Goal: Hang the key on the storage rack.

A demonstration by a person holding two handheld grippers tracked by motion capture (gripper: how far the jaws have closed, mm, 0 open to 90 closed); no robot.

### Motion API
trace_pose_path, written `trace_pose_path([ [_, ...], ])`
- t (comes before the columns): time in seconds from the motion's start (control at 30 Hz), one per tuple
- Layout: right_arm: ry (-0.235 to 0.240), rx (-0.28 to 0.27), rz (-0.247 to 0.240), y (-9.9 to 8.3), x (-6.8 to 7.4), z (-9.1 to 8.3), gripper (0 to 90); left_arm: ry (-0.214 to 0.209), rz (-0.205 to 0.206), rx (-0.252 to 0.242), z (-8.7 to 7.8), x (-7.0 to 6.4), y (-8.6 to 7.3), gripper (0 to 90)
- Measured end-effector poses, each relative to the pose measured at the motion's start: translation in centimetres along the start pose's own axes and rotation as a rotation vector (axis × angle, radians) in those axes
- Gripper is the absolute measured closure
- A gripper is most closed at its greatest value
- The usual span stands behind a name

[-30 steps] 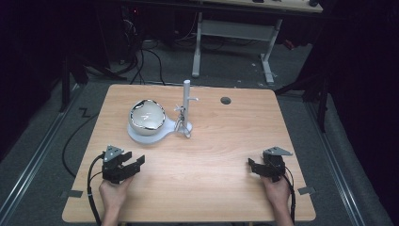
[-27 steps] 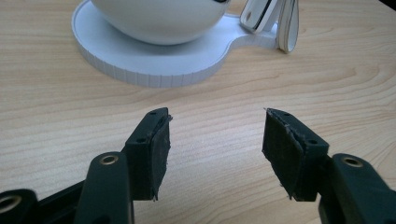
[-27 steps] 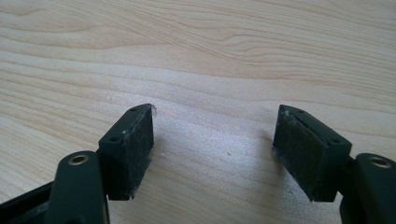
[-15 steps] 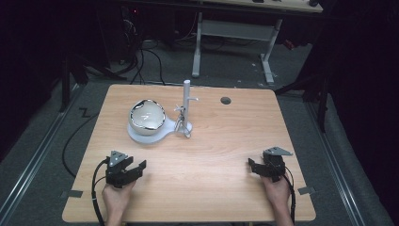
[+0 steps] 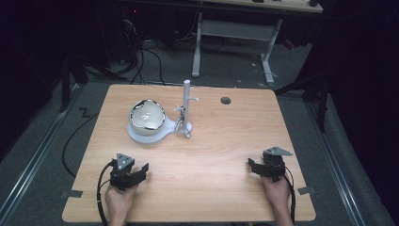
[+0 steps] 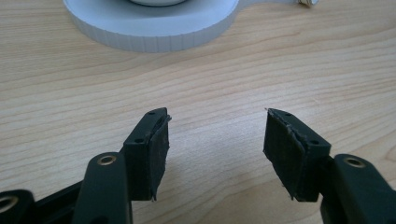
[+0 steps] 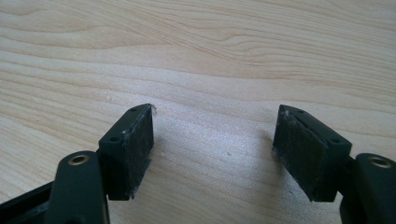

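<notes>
Both grippers sit low near the tabletop's [image 5: 211, 155] front edge: your left gripper [image 5: 137, 173] by the front-left corner, right gripper [image 5: 255, 168] by the front-right. Jaws apart on both, nothing between them, probably staged for a start. The shiny bowl [image 5: 147, 114] rests on its white stand base [image 5: 141, 136], left of centre toward the back edge; the left gripper is nearest and faces it.

I work in a lab or test room: a bare wooden desk [image 5: 211, 155] on dark carpet, loose cables [image 5: 146, 61] beyond its far edge, tape marks [image 5: 74, 193] at the near corners.
</notes>
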State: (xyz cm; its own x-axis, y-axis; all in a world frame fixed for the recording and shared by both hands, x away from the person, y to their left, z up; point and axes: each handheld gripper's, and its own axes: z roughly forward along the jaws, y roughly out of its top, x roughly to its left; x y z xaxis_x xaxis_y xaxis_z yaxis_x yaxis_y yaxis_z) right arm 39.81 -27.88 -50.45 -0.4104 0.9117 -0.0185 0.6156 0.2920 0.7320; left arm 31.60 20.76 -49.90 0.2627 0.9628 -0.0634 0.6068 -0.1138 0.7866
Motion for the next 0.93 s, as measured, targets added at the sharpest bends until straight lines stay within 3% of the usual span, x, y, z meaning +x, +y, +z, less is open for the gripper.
trace_pose_path([
  [0.17, 0.000, 0.000, 0.000, 0.0, 0.0, 0.0, 29.0, 0.007, 0.027, 0.016, 0.5, -0.7, 0.0, 40.0],
  [0.93, -0.001, 0.001, 0.001, 0.0, 0.0, 0.0, 29.0, 0.046, 0.036, 0.050, 1.3, -0.9, -0.3, 33.6],
])
